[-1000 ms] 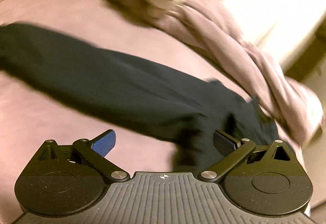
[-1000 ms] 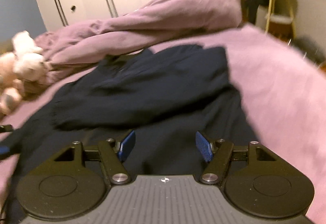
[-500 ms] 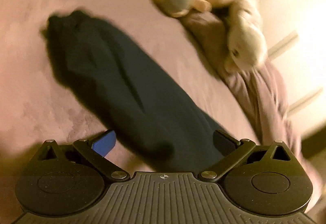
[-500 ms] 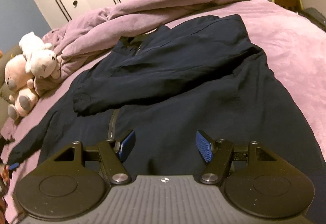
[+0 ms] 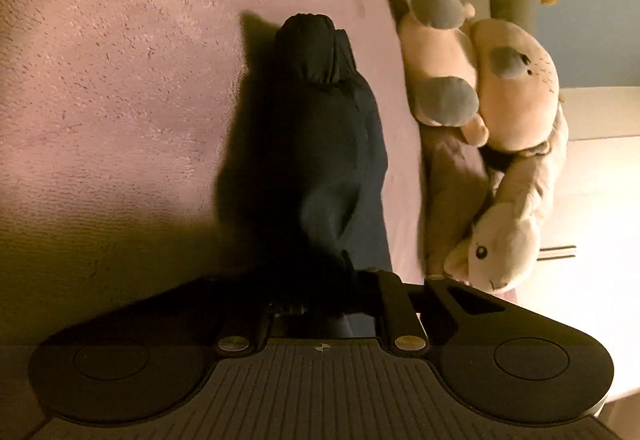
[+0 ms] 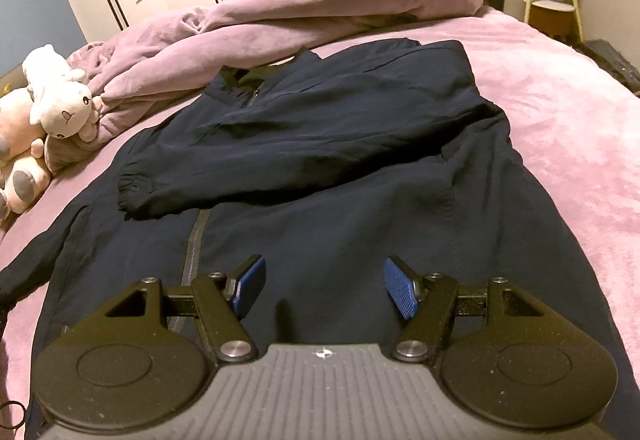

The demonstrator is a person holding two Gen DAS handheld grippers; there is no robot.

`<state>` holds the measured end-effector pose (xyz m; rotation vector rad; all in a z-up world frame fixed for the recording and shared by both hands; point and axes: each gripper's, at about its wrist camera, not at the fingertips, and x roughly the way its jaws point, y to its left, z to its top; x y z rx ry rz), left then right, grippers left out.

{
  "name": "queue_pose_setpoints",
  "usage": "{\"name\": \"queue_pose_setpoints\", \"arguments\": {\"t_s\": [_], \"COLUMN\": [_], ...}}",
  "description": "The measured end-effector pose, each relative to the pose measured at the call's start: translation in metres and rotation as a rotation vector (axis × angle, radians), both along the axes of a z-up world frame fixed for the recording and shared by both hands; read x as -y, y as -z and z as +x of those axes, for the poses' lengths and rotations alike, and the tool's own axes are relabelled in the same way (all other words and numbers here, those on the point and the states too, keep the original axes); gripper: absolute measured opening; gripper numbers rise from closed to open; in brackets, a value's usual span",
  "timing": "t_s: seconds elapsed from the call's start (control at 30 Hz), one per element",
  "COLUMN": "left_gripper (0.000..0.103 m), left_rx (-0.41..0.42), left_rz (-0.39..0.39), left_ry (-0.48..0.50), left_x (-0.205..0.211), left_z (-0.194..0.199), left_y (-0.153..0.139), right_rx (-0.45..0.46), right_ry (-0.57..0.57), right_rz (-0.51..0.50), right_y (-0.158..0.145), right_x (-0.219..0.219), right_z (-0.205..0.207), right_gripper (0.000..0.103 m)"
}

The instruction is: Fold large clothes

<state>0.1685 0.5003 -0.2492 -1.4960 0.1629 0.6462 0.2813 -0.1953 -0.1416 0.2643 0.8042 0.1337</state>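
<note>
Left hand-held gripper (image 5: 340,304): fingers drawn together on the sleeve (image 5: 328,128), apparently pinching it; contact lies in shadow.
Right hand-held gripper (image 6: 322,290): fingers wide apart, holding nothing, low over the jacket (image 6: 360,200) hem.
Jacket: flat on the bed (image 6: 568,128), one sleeve folded across the chest.
Plush toys (image 5: 480,112): beside the sleeve.

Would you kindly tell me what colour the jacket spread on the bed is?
The jacket is dark navy blue, almost black; the right wrist view shows it best.
</note>
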Motion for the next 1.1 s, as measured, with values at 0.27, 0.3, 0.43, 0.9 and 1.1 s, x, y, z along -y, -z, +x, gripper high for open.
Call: {"name": "queue_pose_setpoints", "arguments": {"t_s": [0.27,0.3,0.43,0.9,1.1], "left_gripper": [0.011,0.011,0.011,0.087,0.097], "left_rx": [-0.057,-0.033,0.113,-0.059,-0.203], "left_rz": [0.351,0.405,0.564,0.782,0.874], "left_ry": [0.184,0.237,0.525,1.105,0.972], "left_x": [0.047,0.064,0.159,0.384,0.340], "left_z": [0.034,0.047,0.102,0.150,0.117], "left_y": [-0.087,-0.105,-0.160,-0.124,-0.126], "right_rx": [0.061,0.056,0.032,0.036,0.003], "right_ry": [-0.012,0.002,0.054,0.037,-0.072], "right_rz": [0.029,0.036,0.135,0.156,0.273], "right_y": [-0.006,-0.006,-0.002,-0.008,0.002], "right_x": [0.007,0.011,0.031,0.068,0.046], "right_z": [-0.005,-0.006,-0.009,-0.004,0.036], "right_gripper": [0.070,0.070,0.070,0.070,0.072]}}
